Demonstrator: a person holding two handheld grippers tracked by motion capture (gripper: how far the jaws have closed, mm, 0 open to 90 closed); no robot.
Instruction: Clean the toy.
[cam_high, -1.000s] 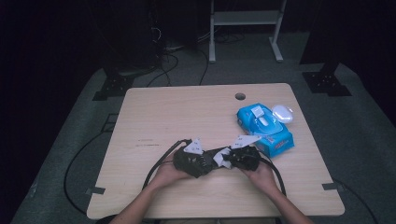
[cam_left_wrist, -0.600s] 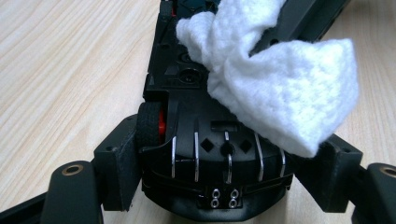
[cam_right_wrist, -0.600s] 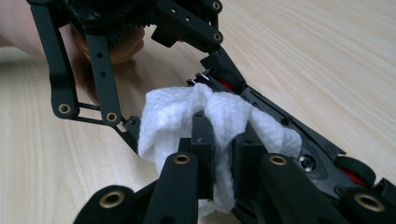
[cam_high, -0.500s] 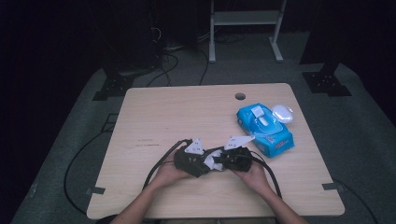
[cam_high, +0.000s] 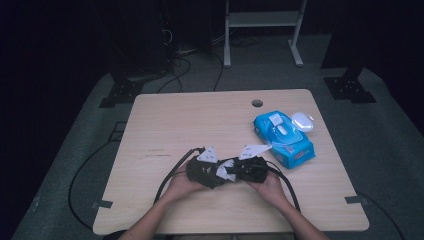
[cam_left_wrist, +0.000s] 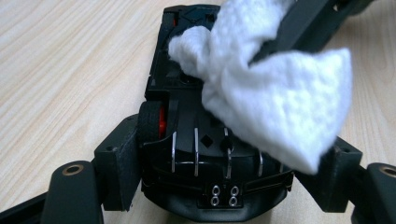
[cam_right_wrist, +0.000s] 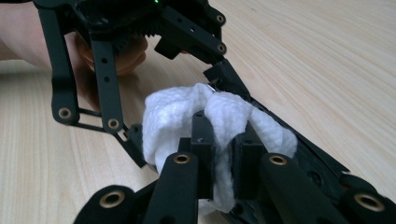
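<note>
**Toy car wiped at the lower centre**

On the wooden surface (cam_high: 165, 125), the left claw (cam_high: 206, 172) grips a black toy car (cam_left_wrist: 196, 140) by its sides, lower centre of the high view. The right claw (cam_high: 235, 171) is clamped on a white wipe (cam_right_wrist: 187, 121) pressed against the car. A blue pack (cam_high: 282, 137) lies at right.

Blue wipes pack (cam_high: 284, 139); white case (cam_high: 302, 121)

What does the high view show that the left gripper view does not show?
High view alone: a blue wipe pack, a white lid beside it, a table hole, and both hands.

Left gripper view alone: the toy car's black underside with a wheel, clamped between the left tongs.

Both: the white wipe, held by the right tongs, and the table.
</note>
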